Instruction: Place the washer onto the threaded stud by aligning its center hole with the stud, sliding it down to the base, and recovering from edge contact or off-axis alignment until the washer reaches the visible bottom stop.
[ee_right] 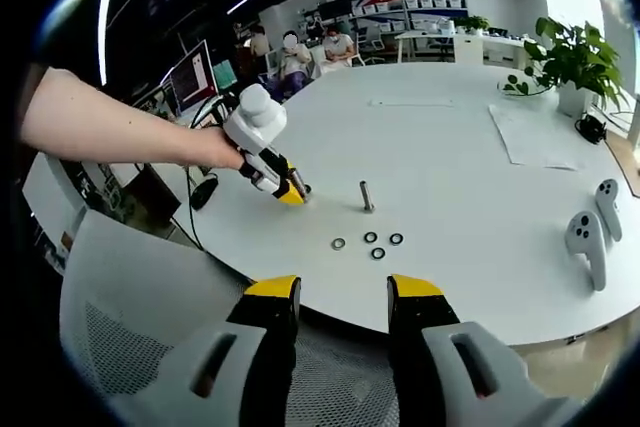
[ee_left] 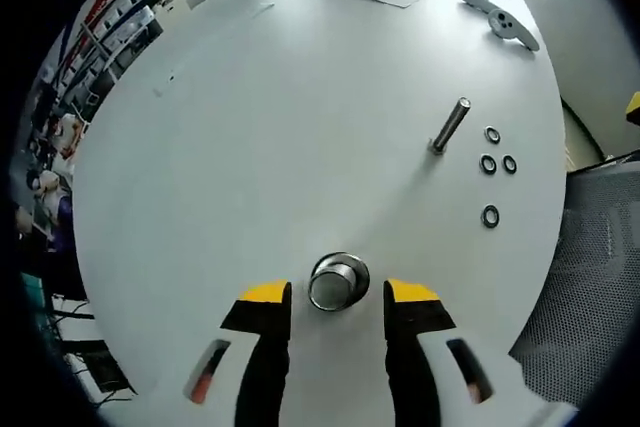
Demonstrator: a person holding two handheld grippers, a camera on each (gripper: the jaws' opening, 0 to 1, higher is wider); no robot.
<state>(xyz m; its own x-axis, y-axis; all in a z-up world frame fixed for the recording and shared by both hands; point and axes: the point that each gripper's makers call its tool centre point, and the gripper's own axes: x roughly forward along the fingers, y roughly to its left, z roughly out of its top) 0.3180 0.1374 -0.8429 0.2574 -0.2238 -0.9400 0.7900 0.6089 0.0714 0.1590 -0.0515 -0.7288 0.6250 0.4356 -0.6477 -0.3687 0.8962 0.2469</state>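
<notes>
Washers (ee_left: pixel 490 164), four in number, small dark rings, lying flat on white round table (ee_left: pixel 300 117), clustered just beside threaded stud (ee_left: pixel 449 126); none on the stud. Seen in right gripper view as well: washers (ee_right: pixel 371 243) in a loose group near the table's near edge, stud (ee_right: pixel 367 196) upright just behind them. Stud metallic, slender, standing on its base, bare along its visible length.

Shiny round metal piece (ee_left: pixel 338 282) resting on table between the jaws of left tool (ee_left: pixel 338 297); whether a cup or a solid part cannot be told, nor any contents. Jaws wide apart, yellow-tipped, not touching the piece on either side.

Left tool (ee_right: pixel 290 190) in right gripper view gripped by a hand (ee_right: pixel 215 152), bare forearm extended from the left, tips angled down to the table surface, apart from the stud.

Right tool (ee_right: pixel 342 292) held off the table edge above mesh chair back (ee_right: pixel 110 337), jaws spread wide, nothing between them, pointed toward washers and stud.

Two white controllers (ee_right: pixel 590 232) on the table's right side, well apart from the washers. Paper sheet (ee_right: pixel 535 137) beyond them.
</notes>
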